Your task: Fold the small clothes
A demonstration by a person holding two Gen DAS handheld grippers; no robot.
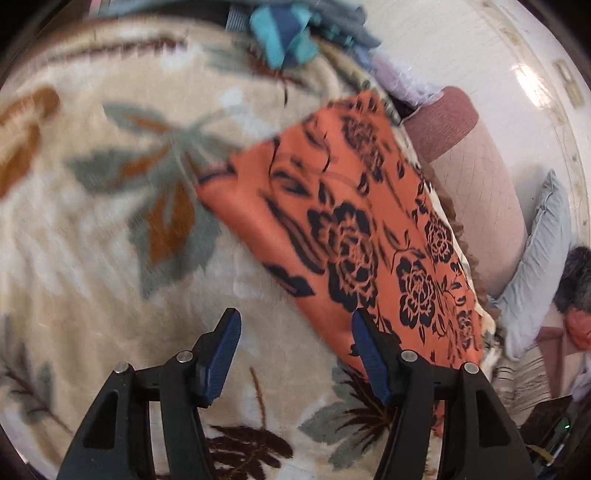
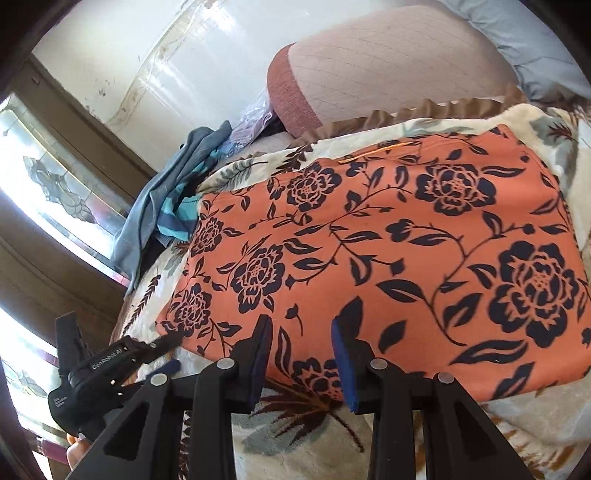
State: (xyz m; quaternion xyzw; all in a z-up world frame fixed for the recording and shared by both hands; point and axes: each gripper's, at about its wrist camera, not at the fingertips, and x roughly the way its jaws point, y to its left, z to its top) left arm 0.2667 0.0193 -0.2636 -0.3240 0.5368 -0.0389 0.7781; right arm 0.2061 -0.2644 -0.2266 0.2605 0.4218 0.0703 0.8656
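Note:
An orange garment with a black flower print (image 1: 354,229) lies folded flat on a beige leaf-patterned blanket (image 1: 92,240). My left gripper (image 1: 295,332) is open and empty, just above the blanket at the garment's near left edge. In the right wrist view the same garment (image 2: 388,251) fills the middle. My right gripper (image 2: 301,339) is open and empty, its fingers over the garment's near edge. The left gripper's body (image 2: 96,373) shows at the lower left of that view.
A pile of blue and teal clothes (image 1: 295,33) lies at the blanket's far edge; it also shows in the right wrist view (image 2: 173,206). A pink bolster (image 2: 369,70) and a grey pillow (image 1: 535,266) lie beyond the garment. A window (image 2: 55,192) is at the left.

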